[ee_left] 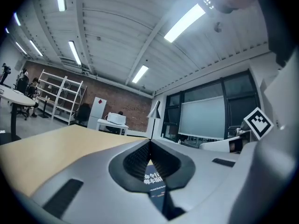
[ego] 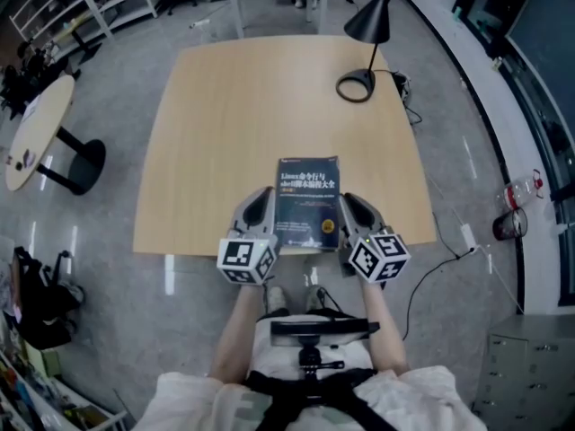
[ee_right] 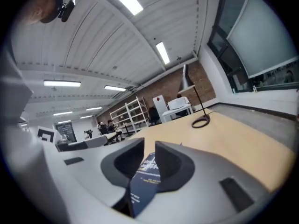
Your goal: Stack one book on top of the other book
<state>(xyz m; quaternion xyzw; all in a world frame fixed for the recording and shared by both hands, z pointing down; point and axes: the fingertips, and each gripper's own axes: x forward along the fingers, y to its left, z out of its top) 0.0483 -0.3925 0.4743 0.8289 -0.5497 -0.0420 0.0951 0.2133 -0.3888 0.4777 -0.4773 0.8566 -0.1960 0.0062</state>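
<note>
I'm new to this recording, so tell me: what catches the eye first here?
A dark blue rectangular book lies near the front edge of the pale wooden table, flanked by the left tool and right tool. A black desk lamp stands at the far right corner.

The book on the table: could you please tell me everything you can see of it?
The book has a dark blue cover with white title print and a small reddish mark at its far end. It lies closed and flat, cover up, at the near edge of the wooden table. The left gripper and right gripper flank its near corners; whether either touches it is unclear. Nothing beneath it can be made out.
</note>
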